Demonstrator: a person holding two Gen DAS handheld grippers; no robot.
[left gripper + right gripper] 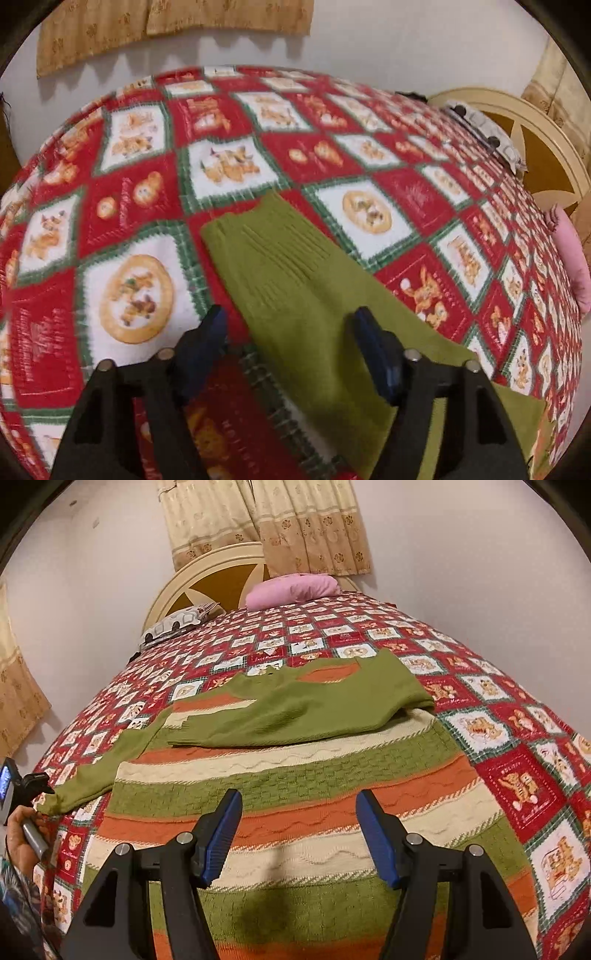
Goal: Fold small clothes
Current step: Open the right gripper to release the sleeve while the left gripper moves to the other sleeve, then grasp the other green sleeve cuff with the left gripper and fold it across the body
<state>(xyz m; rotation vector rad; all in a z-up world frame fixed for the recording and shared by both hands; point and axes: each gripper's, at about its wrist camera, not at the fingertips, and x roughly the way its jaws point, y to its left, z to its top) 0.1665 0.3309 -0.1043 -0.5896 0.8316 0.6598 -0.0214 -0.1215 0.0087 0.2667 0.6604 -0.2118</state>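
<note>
A small knitted sweater [295,794] with green, orange and cream stripes lies flat on the red patchwork bed cover [517,738]. One green sleeve [314,709] is folded across its chest. The other green sleeve [103,768] stretches out to the left, towards a person's hand [22,834] at the picture's edge. My right gripper [299,805] hovers open over the sweater's lower body with nothing between its fingers. In the left wrist view my left gripper [291,317] stands open just over that outstretched green sleeve [280,266]. Its pads are apart and do not press the cloth.
A pink pillow [291,590] and a patterned pillow [177,622] lie at the head of the bed against a cream headboard [207,576]. Curtains [295,528] hang behind it. A white wall [369,44] runs along the bed's far side.
</note>
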